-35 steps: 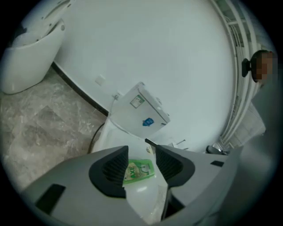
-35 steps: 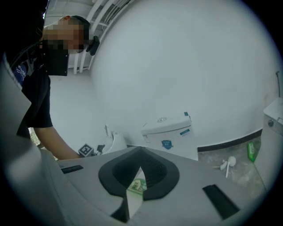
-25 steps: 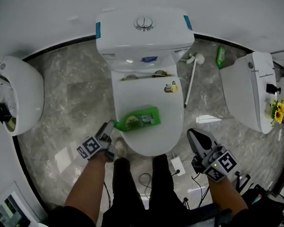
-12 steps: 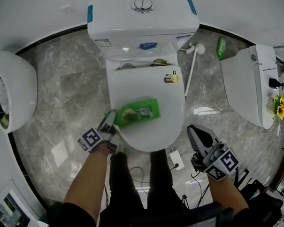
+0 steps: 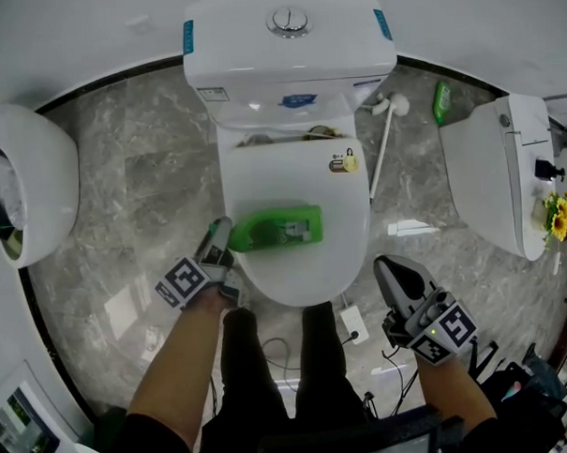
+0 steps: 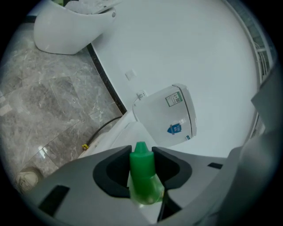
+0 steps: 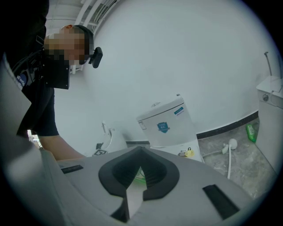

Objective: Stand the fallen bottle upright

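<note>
A green bottle (image 5: 279,229) lies on its side on the closed white toilet lid (image 5: 300,272), cap end pointing left. My left gripper (image 5: 223,237) is at that cap end. In the left gripper view its jaws have just been closing and now press on both sides of the green cap (image 6: 142,165). My right gripper (image 5: 390,268) hangs to the right of the toilet, above the floor, away from the bottle. Its jaws are shut with nothing in them, and a sliver of the green bottle (image 7: 140,177) shows behind them.
The toilet tank (image 5: 288,42) stands behind the lid, and a small yellow-capped item (image 5: 344,162) sits on the lid's far right. A toilet brush (image 5: 383,137) and a second green bottle (image 5: 440,101) are on the floor. White fixtures flank at left (image 5: 33,185) and right (image 5: 492,179). Cables lie by my feet (image 5: 354,332).
My left gripper has slid in along the cap end of the bottle and its jaws have closed onto the cap. The right gripper has stayed nearly in place.
</note>
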Tool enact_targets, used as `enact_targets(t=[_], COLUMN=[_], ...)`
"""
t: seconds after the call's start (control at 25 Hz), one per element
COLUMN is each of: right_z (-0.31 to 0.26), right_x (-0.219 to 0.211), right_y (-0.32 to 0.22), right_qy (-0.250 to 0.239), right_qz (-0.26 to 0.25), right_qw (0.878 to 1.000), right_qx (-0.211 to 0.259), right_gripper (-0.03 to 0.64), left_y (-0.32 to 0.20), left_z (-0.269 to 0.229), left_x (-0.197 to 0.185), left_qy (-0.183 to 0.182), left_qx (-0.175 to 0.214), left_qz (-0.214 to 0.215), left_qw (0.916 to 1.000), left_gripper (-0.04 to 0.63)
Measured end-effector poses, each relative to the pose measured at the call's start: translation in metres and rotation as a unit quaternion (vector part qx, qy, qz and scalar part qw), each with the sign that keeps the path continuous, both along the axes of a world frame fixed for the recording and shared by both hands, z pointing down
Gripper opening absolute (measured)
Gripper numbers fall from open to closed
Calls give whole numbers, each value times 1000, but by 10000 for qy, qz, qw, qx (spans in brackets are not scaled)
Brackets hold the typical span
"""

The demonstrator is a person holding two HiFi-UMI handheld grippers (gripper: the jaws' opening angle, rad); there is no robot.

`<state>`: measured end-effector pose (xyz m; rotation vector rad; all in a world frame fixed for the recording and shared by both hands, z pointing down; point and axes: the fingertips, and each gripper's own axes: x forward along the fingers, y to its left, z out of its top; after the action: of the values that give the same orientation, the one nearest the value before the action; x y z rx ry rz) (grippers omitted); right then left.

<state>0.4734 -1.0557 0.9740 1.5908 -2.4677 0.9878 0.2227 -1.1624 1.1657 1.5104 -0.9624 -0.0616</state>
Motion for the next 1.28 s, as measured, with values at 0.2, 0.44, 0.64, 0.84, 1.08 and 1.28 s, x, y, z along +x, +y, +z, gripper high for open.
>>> enact_targets(t=[0.2, 0.44, 0.64, 0.84, 1.08, 1.28], right_z=[-13, -30, -40, -49, -60, -60], right_x=[2, 2, 2, 10, 20, 30], right_y=[3, 6, 10, 15, 26, 35], right_qy=[-8, 4, -26, -2, -48, -75], right_qz=[-16, -4, 63, 85, 197, 239], right_qw=[10000, 9999, 9999, 9997, 9994, 9993], right_qx=[42, 127, 140, 210, 277, 267], right_gripper=[26, 26, 26, 26, 26, 26], left_y=[-22, -43, -43, -32, -7, 27], left_z=[-43, -103, -149, -179, -203, -213], left_x=[13, 30, 59, 94, 135, 168], left_qy=[-381, -1060, -1590, -2168, -2728, -3078], left_qx=[516, 1412, 2196, 2913, 3749, 4441], left_qz=[418, 1214, 1940, 2697, 3556, 4279], left_qw=[9971, 9768, 9428, 8919, 8115, 7245], left_gripper=[170, 170, 170, 172, 170, 170])
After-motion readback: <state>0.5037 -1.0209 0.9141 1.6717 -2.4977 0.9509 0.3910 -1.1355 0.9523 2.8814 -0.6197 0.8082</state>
